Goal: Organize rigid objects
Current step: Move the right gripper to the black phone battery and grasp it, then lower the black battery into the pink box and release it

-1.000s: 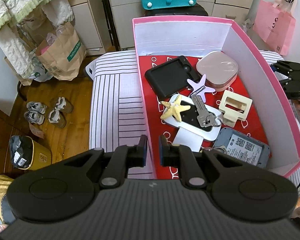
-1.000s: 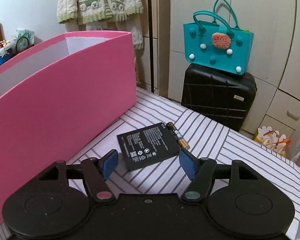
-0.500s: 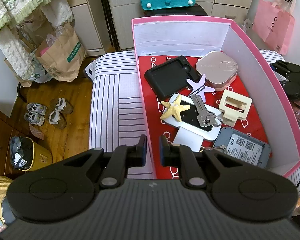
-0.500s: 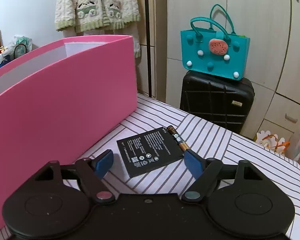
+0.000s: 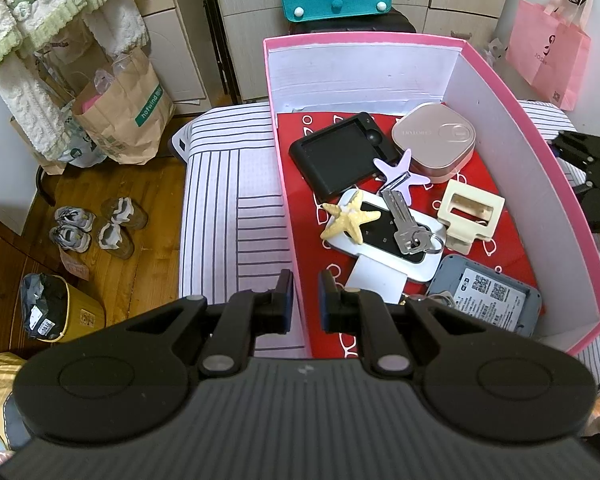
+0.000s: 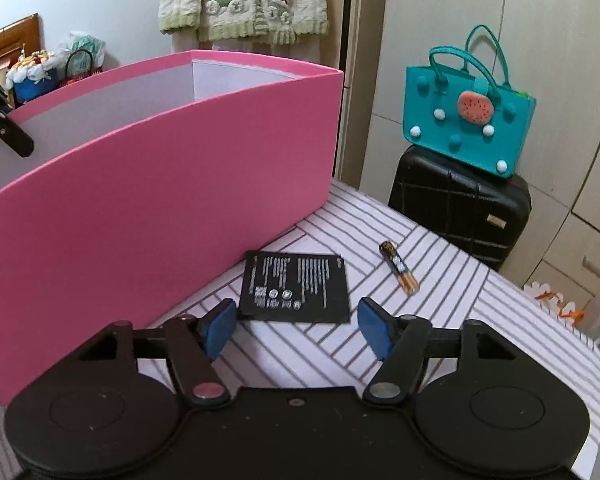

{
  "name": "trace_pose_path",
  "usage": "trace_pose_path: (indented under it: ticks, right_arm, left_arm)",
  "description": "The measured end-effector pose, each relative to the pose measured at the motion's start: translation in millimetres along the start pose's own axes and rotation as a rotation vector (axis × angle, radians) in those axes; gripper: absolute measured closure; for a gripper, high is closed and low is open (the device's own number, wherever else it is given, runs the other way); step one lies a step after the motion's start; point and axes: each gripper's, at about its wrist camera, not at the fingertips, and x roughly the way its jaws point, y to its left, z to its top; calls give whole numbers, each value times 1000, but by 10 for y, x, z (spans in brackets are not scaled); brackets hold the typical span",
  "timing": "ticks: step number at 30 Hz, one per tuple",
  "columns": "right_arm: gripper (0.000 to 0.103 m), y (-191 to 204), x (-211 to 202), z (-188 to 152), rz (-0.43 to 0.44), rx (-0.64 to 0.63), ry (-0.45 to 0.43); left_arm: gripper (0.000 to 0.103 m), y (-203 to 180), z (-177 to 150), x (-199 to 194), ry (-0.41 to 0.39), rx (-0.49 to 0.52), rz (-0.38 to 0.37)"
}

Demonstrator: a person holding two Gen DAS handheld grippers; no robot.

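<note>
A pink box (image 5: 520,112) stands on the striped cover and holds several items, among them a black case (image 5: 336,152), a yellow starfish (image 5: 350,220), keys (image 5: 404,220) and a cream clip (image 5: 470,214). My left gripper (image 5: 305,300) is shut on the box's near left wall, one finger inside and one outside. Outside the box (image 6: 160,184), a flat black battery (image 6: 296,290) lies on the cover beside the wall. My right gripper (image 6: 298,324) is open just short of it, blue pads level with its near edge. A small cylindrical battery (image 6: 398,266) lies to its right.
A black suitcase (image 6: 460,208) with a teal bag (image 6: 468,120) on it stands beyond the striped surface's far edge. Shoes (image 5: 96,224), paper bags (image 5: 120,112) and a yellow bin (image 5: 56,312) sit on the wooden floor at left. A pink bag (image 5: 548,56) hangs at right.
The right gripper has come closer to the flat battery and rolled, so the battery now sits squarely ahead between its pads. The left gripper and the box have not moved.
</note>
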Motion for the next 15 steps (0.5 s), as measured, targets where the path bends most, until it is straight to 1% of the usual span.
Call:
trace_pose_path:
  ticks: [3, 4, 5, 7, 10, 15]
  right_arm:
    - [26, -91, 118, 52, 38, 61, -6]
    - [25, -103, 139, 61, 38, 76, -16]
    - [27, -91, 158, 68, 31, 70, -19]
    - [36, -52, 143, 89, 37, 52, -9]
    - [36, -59, 77, 101, -18, 134, 31]
    - [36, -108, -142, 64, -63, 172, -4]
  left_arm:
    - [91, 0, -1, 0, 0, 0, 0]
    - [91, 4, 0, -1, 1, -1, 1]
    - [91, 4, -2, -6, 1, -1, 1]
    - [91, 8, -2, -7, 2, 0, 1]
    - [91, 5, -3, -11, 2, -1, 2]
    - [91, 7, -2, -32, -1, -7, 10]
